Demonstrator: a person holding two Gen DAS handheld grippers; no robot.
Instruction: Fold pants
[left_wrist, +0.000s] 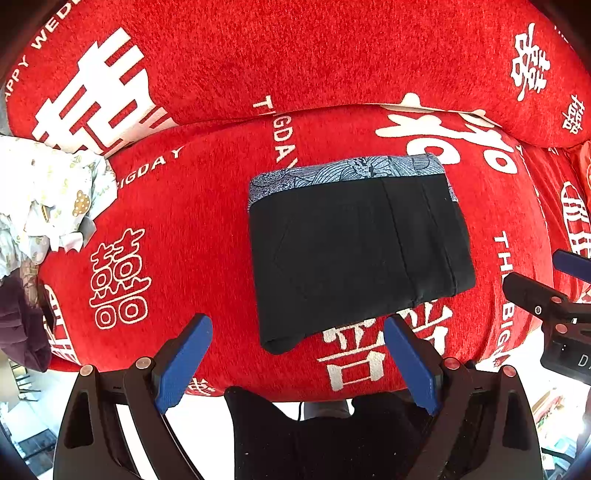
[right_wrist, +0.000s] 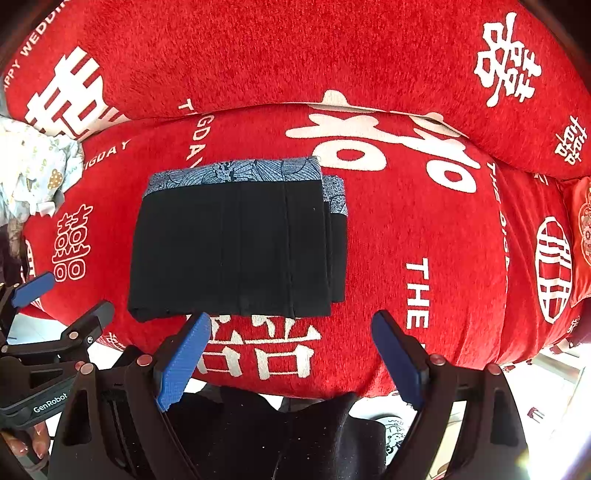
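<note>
Pants (left_wrist: 354, 254) folded into a black block with patterned blue band on top, lying mid-cushion (left_wrist: 207, 206), toward its front edge. Left gripper (left_wrist: 297, 363) and right gripper (right_wrist: 290, 358) both hovering above front edge, jaws wide apart, holding nothing. Pale cloth heap (left_wrist: 48, 192) at left edge.

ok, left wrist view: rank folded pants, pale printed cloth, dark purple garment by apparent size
1. folded pants
2. pale printed cloth, partly cut off at the frame edge
3. dark purple garment, also cut off, so its rank is unsure
</note>
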